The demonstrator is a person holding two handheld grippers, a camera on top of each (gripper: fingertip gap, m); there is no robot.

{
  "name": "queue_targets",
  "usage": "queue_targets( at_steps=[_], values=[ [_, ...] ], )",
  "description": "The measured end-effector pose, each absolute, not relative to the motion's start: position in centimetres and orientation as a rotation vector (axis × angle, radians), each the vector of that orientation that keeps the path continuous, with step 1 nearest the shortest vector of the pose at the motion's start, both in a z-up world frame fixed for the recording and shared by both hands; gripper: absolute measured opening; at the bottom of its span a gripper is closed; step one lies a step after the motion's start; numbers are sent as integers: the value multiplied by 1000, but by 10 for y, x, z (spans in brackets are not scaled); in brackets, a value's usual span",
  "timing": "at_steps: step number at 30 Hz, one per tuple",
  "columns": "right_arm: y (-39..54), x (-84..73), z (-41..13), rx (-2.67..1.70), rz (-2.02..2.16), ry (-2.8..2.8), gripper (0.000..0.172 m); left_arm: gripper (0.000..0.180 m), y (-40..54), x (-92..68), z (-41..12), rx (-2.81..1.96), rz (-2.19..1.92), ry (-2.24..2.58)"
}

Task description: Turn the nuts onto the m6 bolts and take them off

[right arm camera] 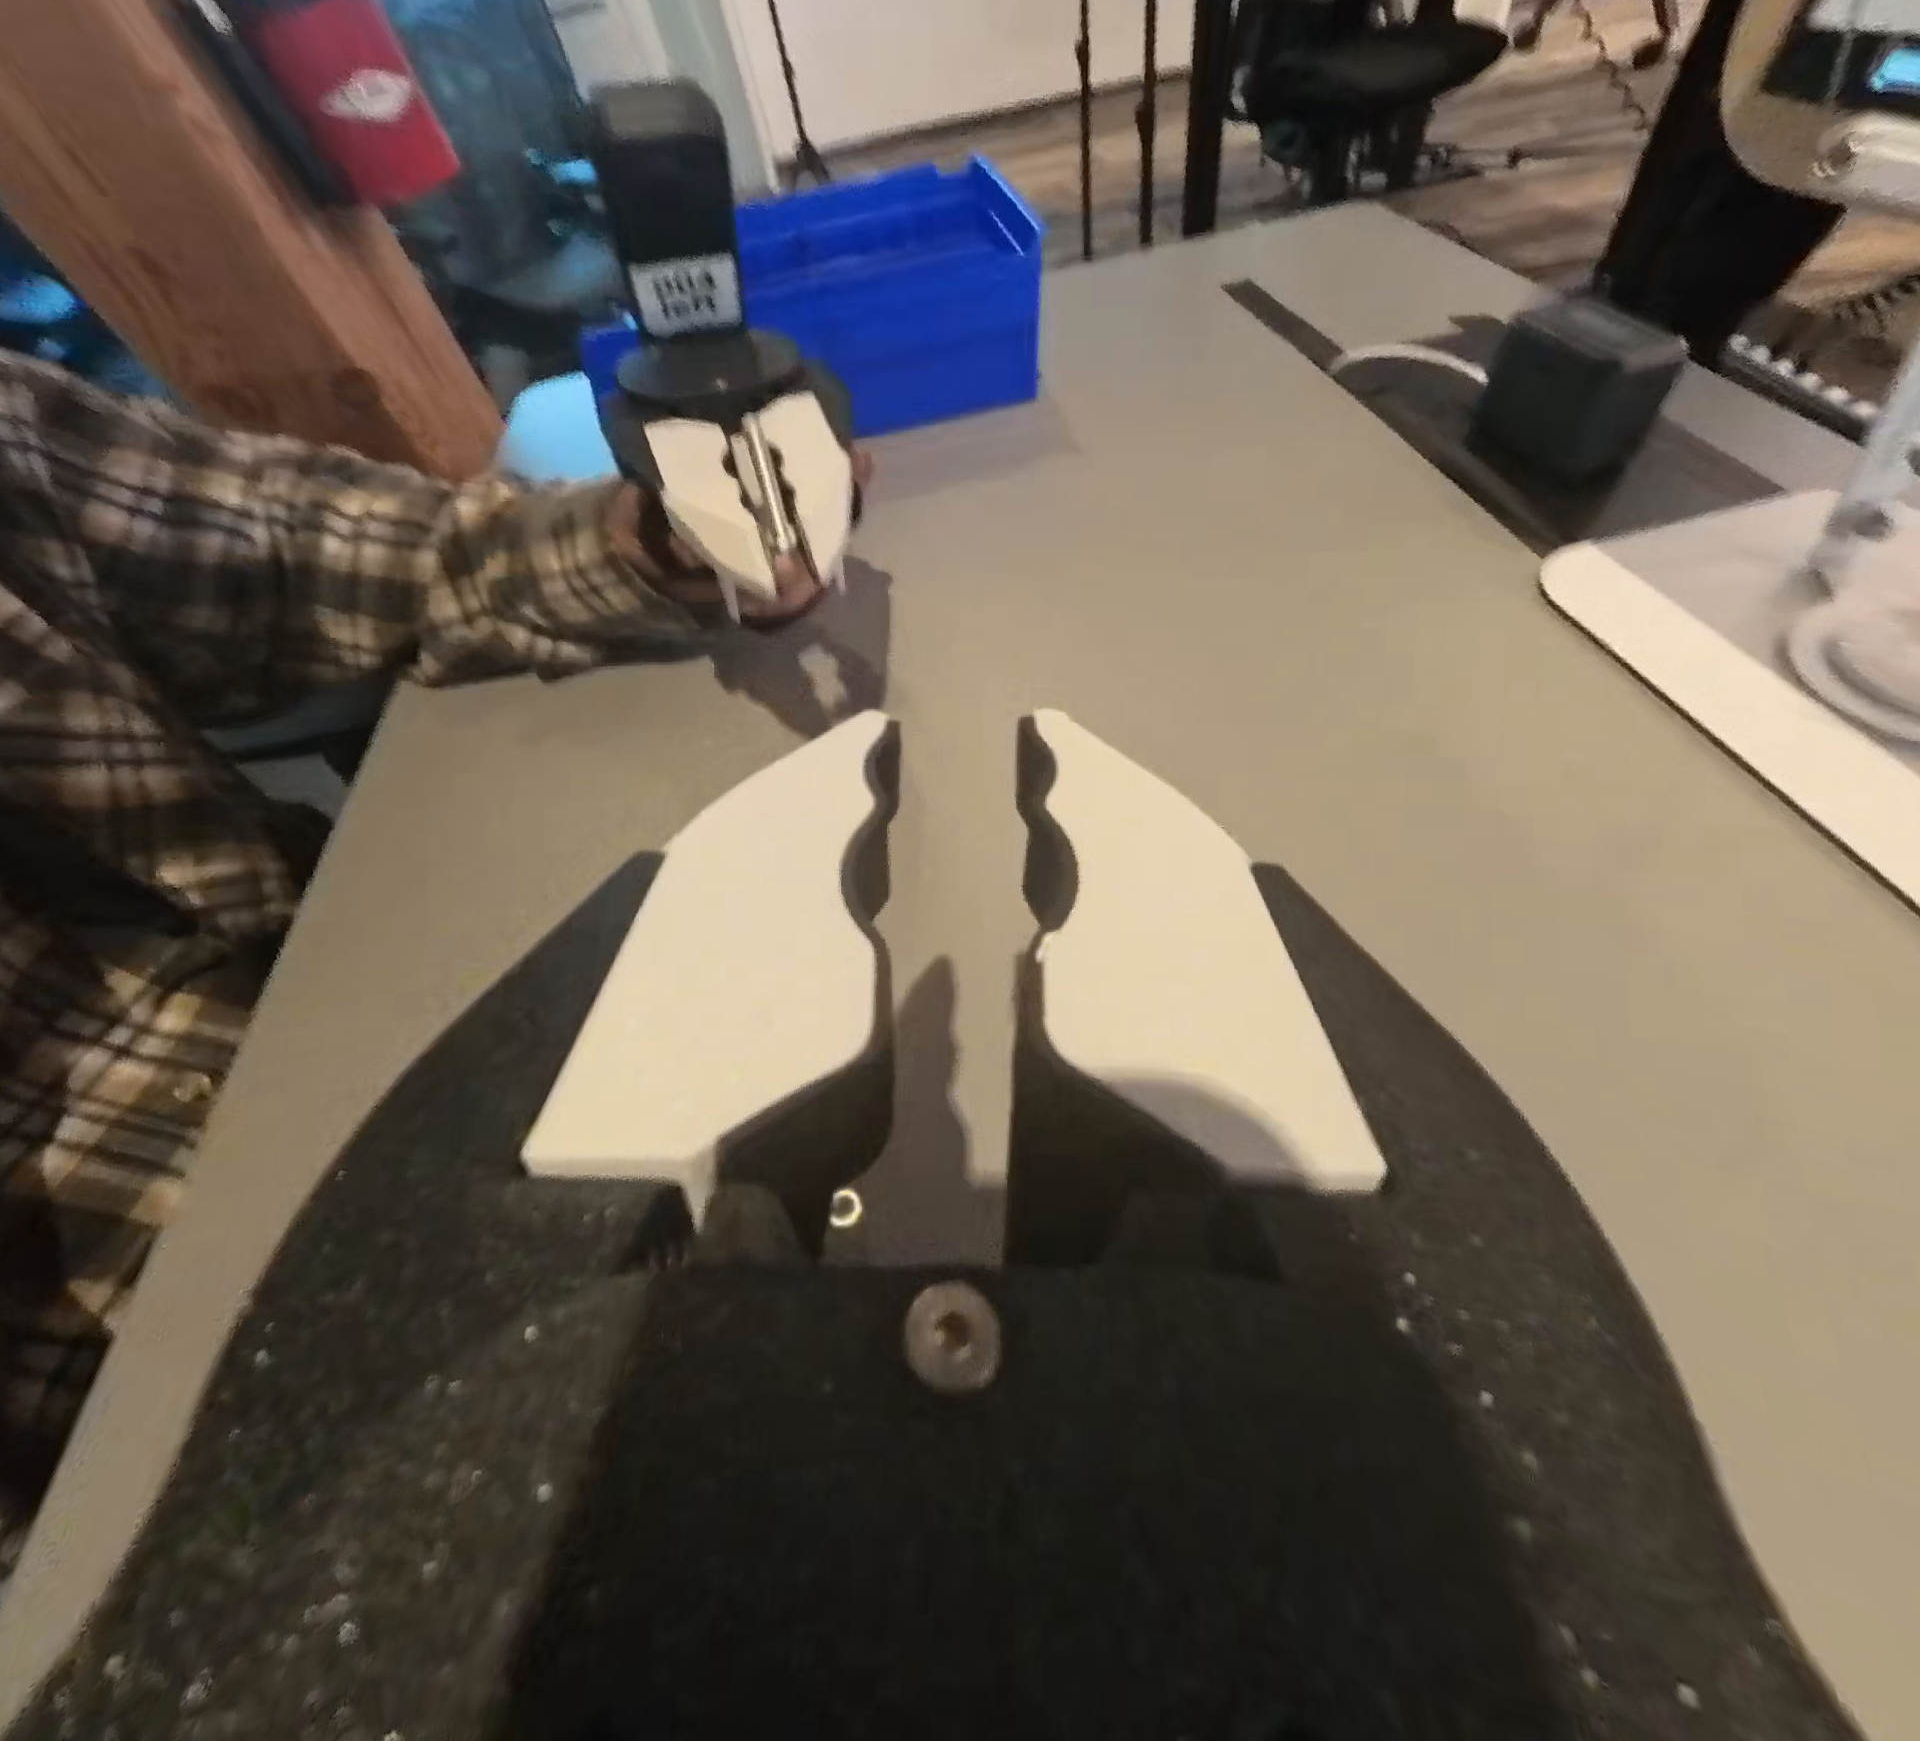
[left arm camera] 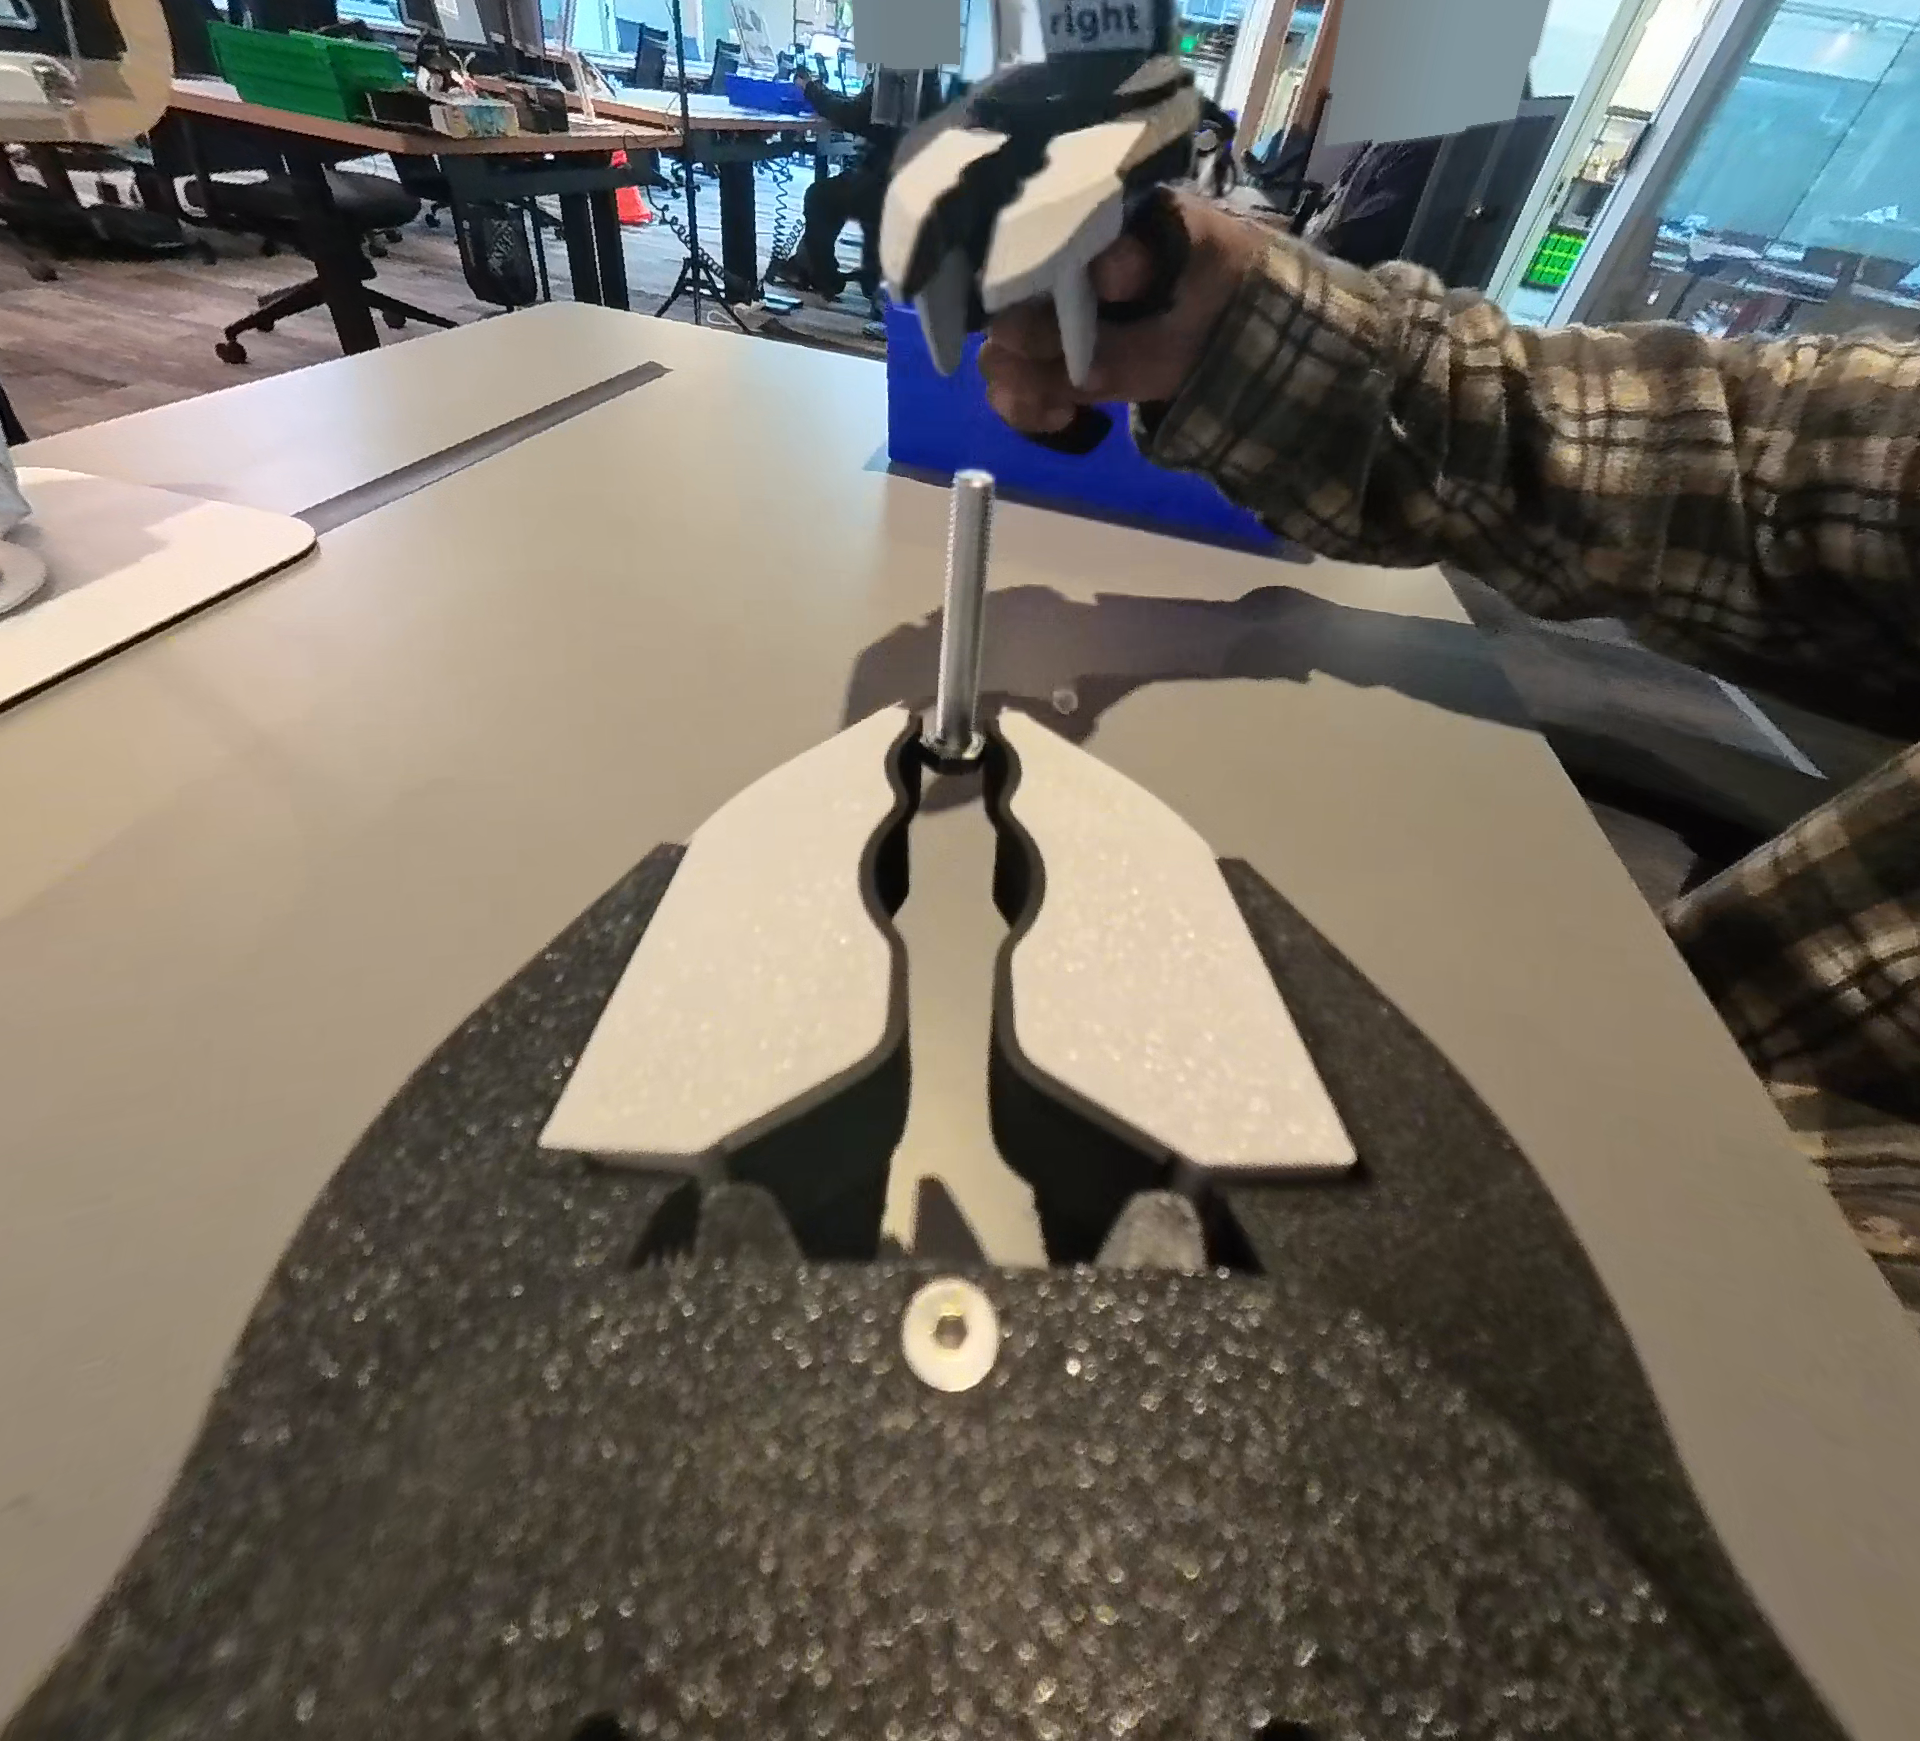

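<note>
One bolt: our left gripper (left arm camera: 951,746) jaws clamp the upright threaded silver steel bolt (left arm camera: 961,621) by its head.
Right gripper (right arm camera: 956,735): jaws apart, empty.
Tip: we keep the bolt vertical and steady.

Bolt (left arm camera: 961,621) head buried between left fingertips (left arm camera: 883,746). Small round speck (left arm camera: 1064,702) just right of them: too small to tell. Bin (left arm camera: 1039,465) behind mostly blocked by hand (left arm camera: 1091,341).

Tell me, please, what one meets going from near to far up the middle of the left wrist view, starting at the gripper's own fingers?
Left gripper fingers → upright bolt clamped by its head → bare grey table → blue bin → right gripper, open, raised above.
</note>
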State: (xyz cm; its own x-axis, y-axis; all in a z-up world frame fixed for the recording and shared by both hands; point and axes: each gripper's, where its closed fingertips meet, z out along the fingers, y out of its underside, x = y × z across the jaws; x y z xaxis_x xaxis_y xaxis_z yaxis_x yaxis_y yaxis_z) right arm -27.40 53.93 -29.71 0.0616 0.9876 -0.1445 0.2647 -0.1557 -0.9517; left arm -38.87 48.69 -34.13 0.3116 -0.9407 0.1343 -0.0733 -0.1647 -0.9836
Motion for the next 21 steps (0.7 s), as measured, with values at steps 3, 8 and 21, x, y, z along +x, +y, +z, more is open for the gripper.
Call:
queue_targets(
  at_steps=[3, 8, 21],
  values=[
    [529, -250, -322, -1634, 1014, -1399, 20, 10, 488, -391, -342, -1530, -1027, 962],
    [490, -206, -379, -1802, 821, -1607, 17, 10, 489, -392, -340, -1531, -1039, 947],
    [452, -214, -435, -1794, 666, -1881, 18, 10, 485, -384, -345, -1542, -1034, 973]
  ],
)
